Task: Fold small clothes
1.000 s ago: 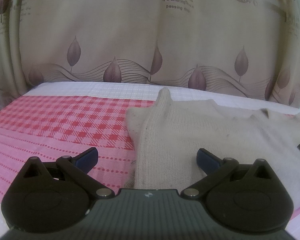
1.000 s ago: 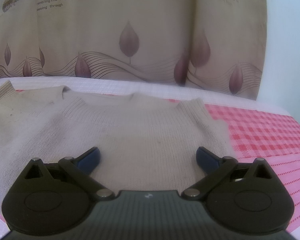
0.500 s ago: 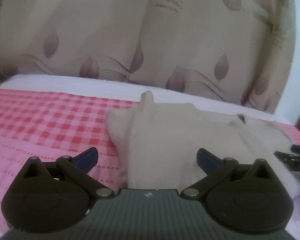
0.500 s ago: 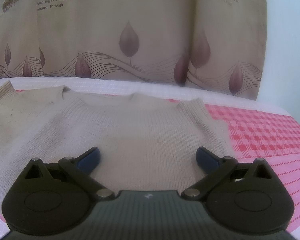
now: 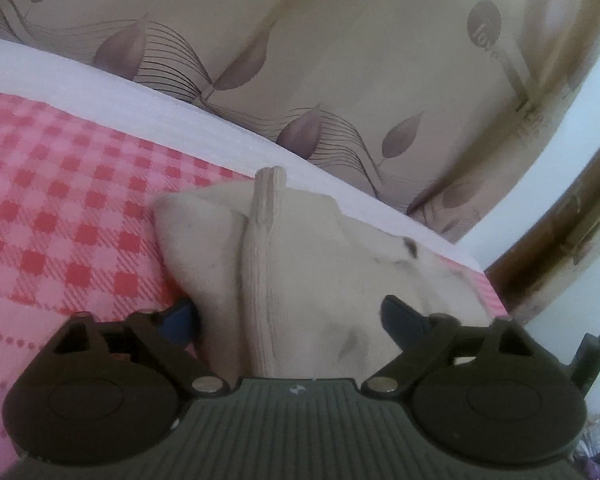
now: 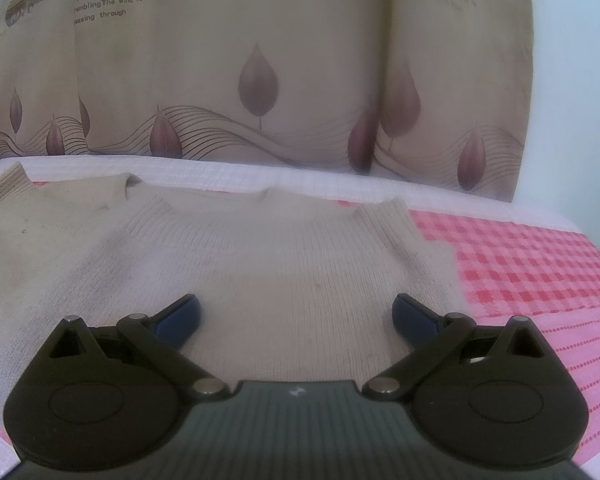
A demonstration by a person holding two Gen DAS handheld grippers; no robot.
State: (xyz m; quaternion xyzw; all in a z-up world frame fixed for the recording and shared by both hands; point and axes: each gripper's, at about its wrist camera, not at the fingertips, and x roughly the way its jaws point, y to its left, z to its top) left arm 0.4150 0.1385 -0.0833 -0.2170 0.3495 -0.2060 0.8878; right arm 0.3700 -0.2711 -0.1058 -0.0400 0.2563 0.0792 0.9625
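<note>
Tongs on both sides are spread wide, pinching nothing. Left tongs (image 5: 290,316) straddle the folded-in sleeve of the cream knit sweater (image 5: 300,264), left tip tucked against its edge. Right tongs (image 6: 296,318) hover over the sweater's (image 6: 260,248) body, which lies flat on the red-and-pink checked bedspread (image 6: 532,264), curtain (image 6: 260,60) on the far side.

The sweater (image 6: 268,264) lies on the bed (image 6: 532,264), filling the frame's centre and left; the curtain (image 6: 260,60) hangs behind, across the top.
</note>
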